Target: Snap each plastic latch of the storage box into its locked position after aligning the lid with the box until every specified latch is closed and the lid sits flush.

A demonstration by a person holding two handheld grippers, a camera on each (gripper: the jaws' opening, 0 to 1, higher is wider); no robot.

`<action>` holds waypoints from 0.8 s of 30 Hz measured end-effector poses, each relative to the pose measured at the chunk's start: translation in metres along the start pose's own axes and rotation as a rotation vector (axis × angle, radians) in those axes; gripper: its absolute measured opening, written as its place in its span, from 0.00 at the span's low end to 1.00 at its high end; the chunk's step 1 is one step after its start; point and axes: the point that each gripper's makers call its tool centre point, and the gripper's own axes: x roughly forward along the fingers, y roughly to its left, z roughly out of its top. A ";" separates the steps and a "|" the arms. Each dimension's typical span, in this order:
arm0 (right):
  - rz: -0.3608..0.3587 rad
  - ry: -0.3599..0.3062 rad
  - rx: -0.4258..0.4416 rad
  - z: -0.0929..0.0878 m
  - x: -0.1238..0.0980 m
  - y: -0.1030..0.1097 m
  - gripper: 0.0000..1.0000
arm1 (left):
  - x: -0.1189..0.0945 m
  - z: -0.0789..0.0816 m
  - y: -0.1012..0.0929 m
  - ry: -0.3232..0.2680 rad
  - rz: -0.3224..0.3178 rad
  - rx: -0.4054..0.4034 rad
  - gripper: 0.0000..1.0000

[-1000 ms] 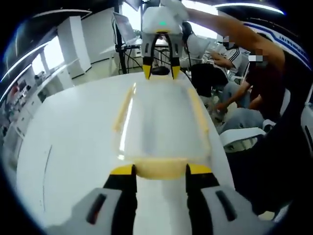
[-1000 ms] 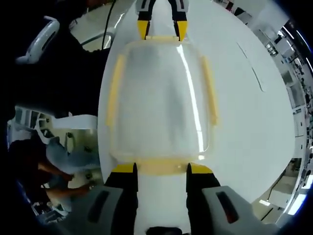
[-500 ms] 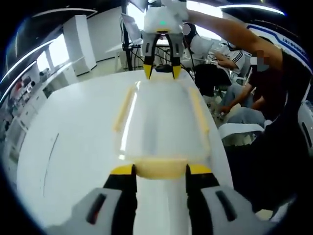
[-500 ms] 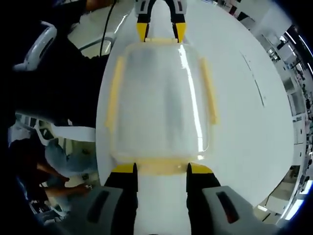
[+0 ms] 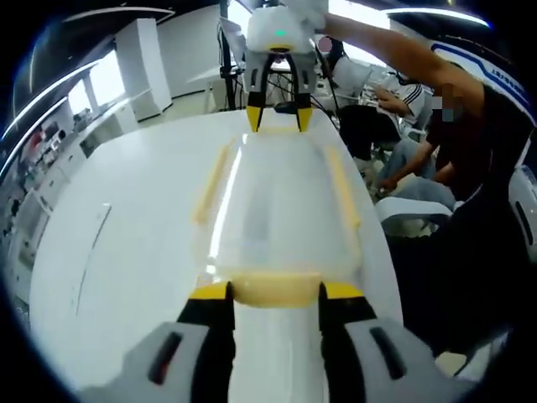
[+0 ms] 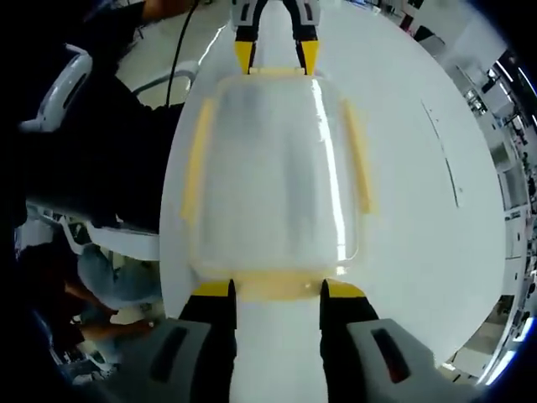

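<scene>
Evidently the box (image 5: 281, 214) lies lengthwise on the white worktop (image 5: 126, 252), set between the two grippers so that each faces one short end. Its clear lid (image 6: 273, 168) looks seated on the box, though I cannot tell whether it sits flush all round.

In the left gripper view, the left gripper (image 5: 275, 291) has its jaws spread, one yellow tip at each side of the near end latch (image 5: 275, 287). That straddle puts the latch between the jaws, probably so it can be pushed down or braced. The right gripper (image 5: 278, 117) stands at the far end, jaws likewise apart, tips at the far rim.

The right gripper view mirrors this: its own jaws (image 6: 275, 290) flank its end latch (image 6: 277, 285), and the left gripper (image 6: 276, 57) meets the opposite end. Holding both ends at once likely keeps the box from sliding while a latch is pressed.

Two long side latches (image 6: 195, 159) (image 6: 357, 155) run along the lid's edges. Whether any latch is snapped home is not clear. A person (image 5: 457, 143) is close by the worktop's edge.
</scene>
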 end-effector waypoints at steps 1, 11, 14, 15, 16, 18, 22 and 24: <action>0.002 0.001 -0.001 0.001 0.001 0.000 0.36 | -0.001 -0.001 0.000 0.001 0.000 -0.002 0.37; 0.001 -0.011 -0.047 0.026 0.008 -0.004 0.36 | -0.015 -0.023 0.000 0.021 0.012 -0.015 0.37; 0.004 -0.024 -0.053 0.034 0.008 -0.006 0.36 | -0.019 -0.031 0.001 0.025 0.019 -0.025 0.37; 0.006 -0.032 -0.055 0.038 0.008 -0.006 0.36 | -0.021 -0.034 0.001 0.027 0.023 -0.024 0.37; 0.008 -0.041 -0.057 0.042 0.009 -0.007 0.36 | -0.024 -0.038 0.002 0.030 0.027 -0.024 0.37; 0.012 -0.049 -0.060 0.048 0.010 -0.008 0.36 | -0.028 -0.043 0.003 0.024 0.030 -0.030 0.37; 0.015 -0.054 -0.077 0.062 0.016 -0.013 0.36 | -0.036 -0.053 0.004 0.026 0.034 -0.046 0.37; 0.017 -0.048 -0.083 0.067 0.020 -0.015 0.36 | -0.040 -0.057 0.005 0.028 0.041 -0.046 0.37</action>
